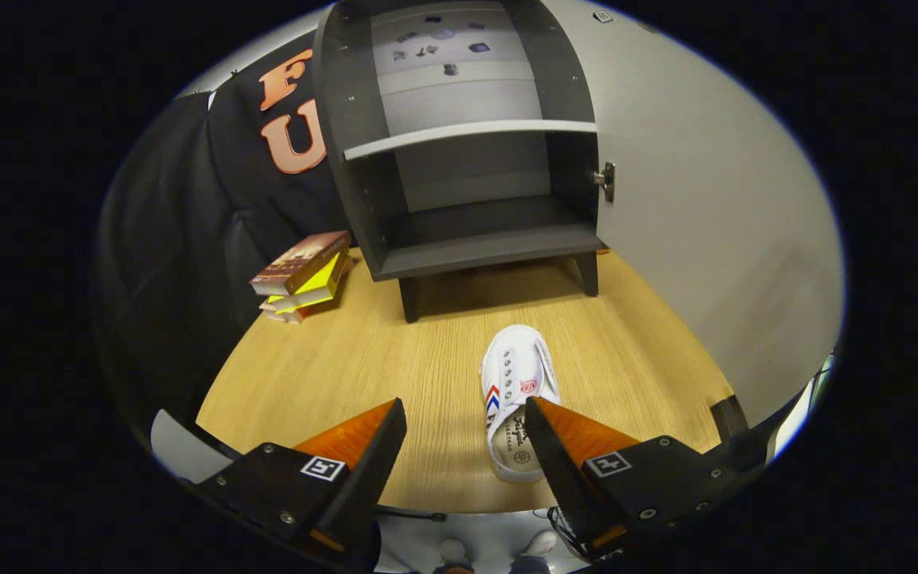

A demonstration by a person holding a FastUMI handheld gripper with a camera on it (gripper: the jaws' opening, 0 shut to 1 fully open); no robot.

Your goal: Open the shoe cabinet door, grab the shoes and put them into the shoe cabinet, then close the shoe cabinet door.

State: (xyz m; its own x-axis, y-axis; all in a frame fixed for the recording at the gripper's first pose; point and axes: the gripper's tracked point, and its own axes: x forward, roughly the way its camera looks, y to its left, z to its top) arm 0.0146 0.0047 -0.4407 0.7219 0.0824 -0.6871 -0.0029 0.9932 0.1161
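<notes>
A dark grey shoe cabinet [459, 143] stands at the back of the wooden table, its light grey door [714, 239] swung wide open to the right on a metal hinge [606, 182]. Inside are a white shelf [467, 131] and a bare bottom board [491, 247]. A white canvas shoe [516, 399] with red and blue stripes lies on the table, toe toward the cabinet. My gripper [465, 422] is open above the table's front. The shoe's heel sits just inside the right fingertip [539, 418]; the left fingertip [391, 422] stands well apart from it.
A stack of books [304, 275] lies left of the cabinet on the wooden table [347, 375]. Black cloth hangs behind them. The open door walls off the right side. A person's shoes [499, 550] show on the floor below the table's front edge.
</notes>
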